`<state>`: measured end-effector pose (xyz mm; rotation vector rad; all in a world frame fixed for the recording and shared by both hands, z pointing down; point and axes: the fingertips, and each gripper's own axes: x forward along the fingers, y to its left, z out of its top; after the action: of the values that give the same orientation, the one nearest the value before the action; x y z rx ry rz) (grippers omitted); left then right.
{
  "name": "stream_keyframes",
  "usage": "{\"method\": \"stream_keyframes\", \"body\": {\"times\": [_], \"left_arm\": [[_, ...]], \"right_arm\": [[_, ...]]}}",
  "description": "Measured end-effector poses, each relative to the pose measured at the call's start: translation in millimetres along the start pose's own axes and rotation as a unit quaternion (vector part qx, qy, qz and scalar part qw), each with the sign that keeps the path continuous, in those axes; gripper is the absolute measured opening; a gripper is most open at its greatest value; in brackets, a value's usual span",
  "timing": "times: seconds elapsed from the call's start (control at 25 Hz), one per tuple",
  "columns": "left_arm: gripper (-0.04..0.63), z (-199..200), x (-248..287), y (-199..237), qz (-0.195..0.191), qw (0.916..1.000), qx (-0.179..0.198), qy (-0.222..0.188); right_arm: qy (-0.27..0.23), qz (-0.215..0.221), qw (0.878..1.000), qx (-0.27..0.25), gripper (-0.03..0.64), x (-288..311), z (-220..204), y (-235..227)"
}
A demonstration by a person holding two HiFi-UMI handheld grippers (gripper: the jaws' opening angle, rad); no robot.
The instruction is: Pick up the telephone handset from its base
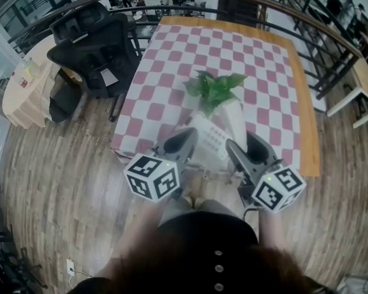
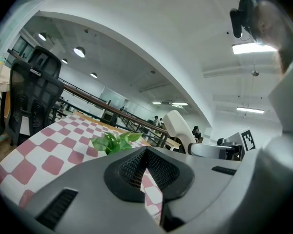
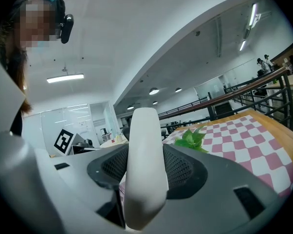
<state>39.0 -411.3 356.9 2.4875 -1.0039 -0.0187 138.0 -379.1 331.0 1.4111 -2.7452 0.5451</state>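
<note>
The white handset stands upright, gripped in the right claw, near its white keypad base.

Head view: from overhead, facing steeply down on the checked table, left gripper and right gripper close beneath. Gripper views: low behind own jaws, facing across the table, right one crowded by the handset. Shared by all three: table, plant.

Plant behind telephone base; handset in right claw.

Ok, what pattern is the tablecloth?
Pink-and-white checks on the fabric tablecloth, clearest in the head view.
</note>
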Motion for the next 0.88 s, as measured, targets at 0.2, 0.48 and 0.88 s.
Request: {"method": "stream_keyframes", "body": {"times": [0.2,0.48,0.88], "left_arm": [[0.005,0.0,-1.8,-0.9,-0.003,1.0,0.005,0.001],[0.005,-2.7,-4.8,-0.4,-0.004,1.0,-0.001,0.002],[0.006,-7.6,-11.5,1.6,-0.005,0.9999,-0.001,0.011]], "right_arm": [[-0.002,-0.003,1.0,-0.001,0.221,0.6,1.8,-0.2],[0.002,-0.01,1.0,0.003,0.221,-2.5,-4.1,-2.9],[0.0,-0.007,1.0,0.006,0.221,3.8,-5.9,1.8]]}}
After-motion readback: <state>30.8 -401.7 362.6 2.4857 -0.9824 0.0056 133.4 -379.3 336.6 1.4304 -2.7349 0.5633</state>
